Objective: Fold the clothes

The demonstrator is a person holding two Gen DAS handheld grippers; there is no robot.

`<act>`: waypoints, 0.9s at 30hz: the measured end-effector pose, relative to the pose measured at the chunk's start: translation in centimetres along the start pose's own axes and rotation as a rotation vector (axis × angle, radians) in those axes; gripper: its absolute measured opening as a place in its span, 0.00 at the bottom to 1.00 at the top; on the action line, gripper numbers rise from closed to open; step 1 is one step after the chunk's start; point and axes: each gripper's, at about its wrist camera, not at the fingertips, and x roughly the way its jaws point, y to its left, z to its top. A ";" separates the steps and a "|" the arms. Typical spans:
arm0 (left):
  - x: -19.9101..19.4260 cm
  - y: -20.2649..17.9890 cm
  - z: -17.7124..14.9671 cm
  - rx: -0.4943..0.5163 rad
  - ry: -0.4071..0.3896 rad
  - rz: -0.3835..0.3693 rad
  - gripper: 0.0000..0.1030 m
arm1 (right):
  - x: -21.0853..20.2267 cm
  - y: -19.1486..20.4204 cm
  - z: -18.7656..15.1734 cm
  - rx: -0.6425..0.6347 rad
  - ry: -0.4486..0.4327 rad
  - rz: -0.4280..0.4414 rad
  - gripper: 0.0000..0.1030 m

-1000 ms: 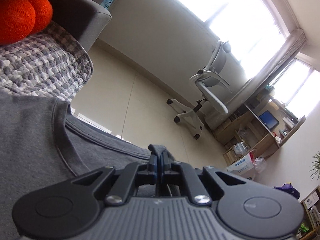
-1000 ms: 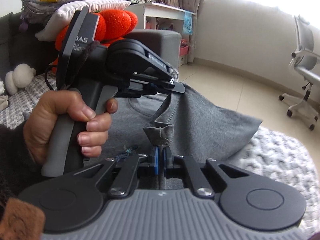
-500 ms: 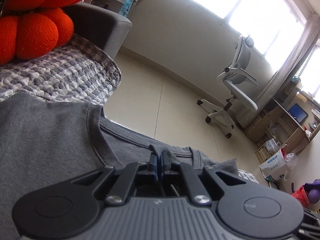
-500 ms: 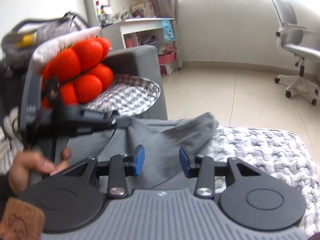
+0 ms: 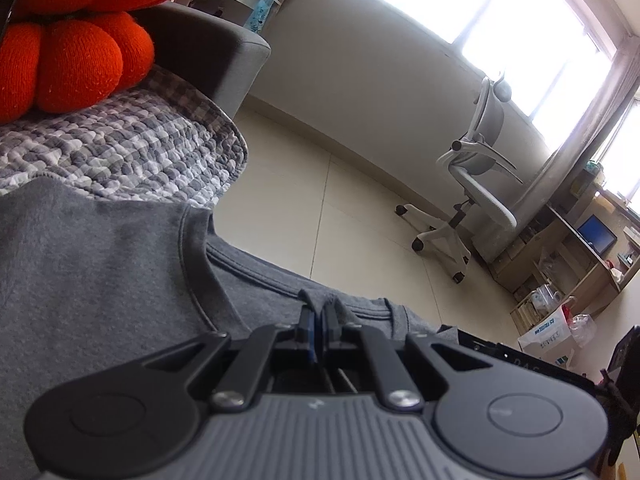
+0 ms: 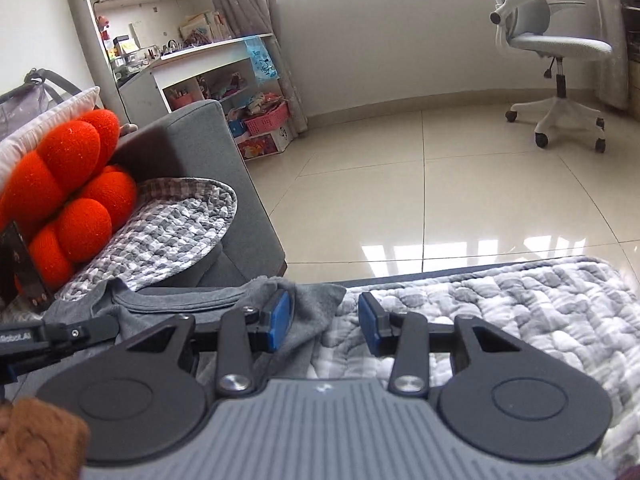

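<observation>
Left gripper (image 5: 319, 322) clamped tight, pads pressed together, tilted downward. Right gripper (image 6: 323, 322) spread apart, blue pads (image 6: 279, 320) parted, nothing gripped between.

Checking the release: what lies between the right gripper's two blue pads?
In the right wrist view, the right gripper stands open; between its pads lie the grey T-shirt's corner and the grey-white quilted cover, neither gripped.

A grey crew-neck t-shirt (image 5: 100, 264) lies spread on the quilted sofa cover, neckline facing the floor.
</observation>
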 end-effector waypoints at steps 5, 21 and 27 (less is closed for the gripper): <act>-0.1 0.1 0.0 -0.003 -0.009 0.012 0.03 | 0.5 0.1 0.0 -0.026 -0.004 -0.007 0.10; 2.5 1.9 0.6 -0.034 0.021 0.000 0.02 | 0.0 -1.6 -0.2 0.058 -0.040 -0.051 0.05; 2.4 1.6 0.4 -0.016 0.022 -0.003 0.04 | -0.2 -1.5 -0.3 0.059 -0.046 -0.038 0.08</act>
